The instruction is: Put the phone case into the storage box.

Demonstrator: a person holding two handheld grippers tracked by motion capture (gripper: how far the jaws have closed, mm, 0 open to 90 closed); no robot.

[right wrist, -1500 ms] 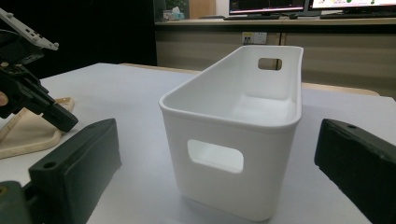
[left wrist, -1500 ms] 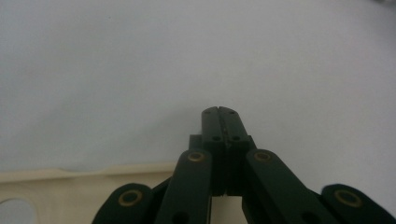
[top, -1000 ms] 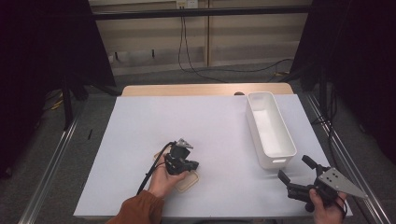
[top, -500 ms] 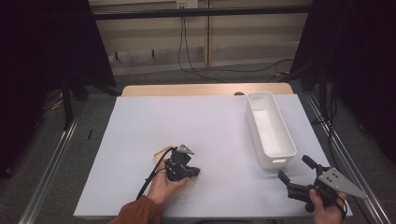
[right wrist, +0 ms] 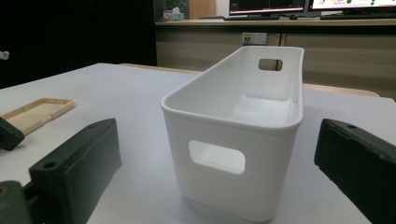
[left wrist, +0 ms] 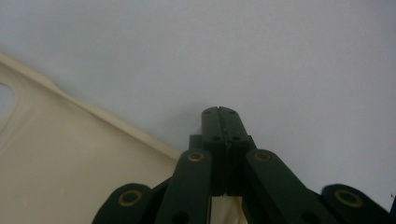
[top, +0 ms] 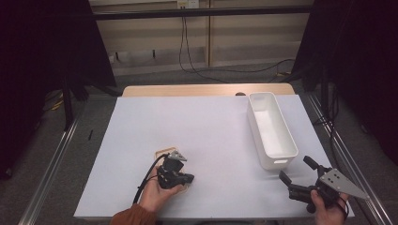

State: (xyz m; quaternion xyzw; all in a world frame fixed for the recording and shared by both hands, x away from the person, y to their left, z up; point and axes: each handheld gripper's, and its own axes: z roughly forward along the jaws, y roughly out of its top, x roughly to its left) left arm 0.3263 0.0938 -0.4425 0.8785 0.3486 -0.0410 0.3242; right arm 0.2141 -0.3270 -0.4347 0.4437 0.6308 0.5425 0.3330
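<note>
Left tool (top: 180, 165) closed over tan tray (top: 164, 153), long axis near-to-far.

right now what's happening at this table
A person works at a white-covered table with a gripper in each hand. The left gripper, fingers shut with nothing between them, points down at the table just beside a flat beige tray. The right gripper waits open, facing the end of an empty white bin.
</note>
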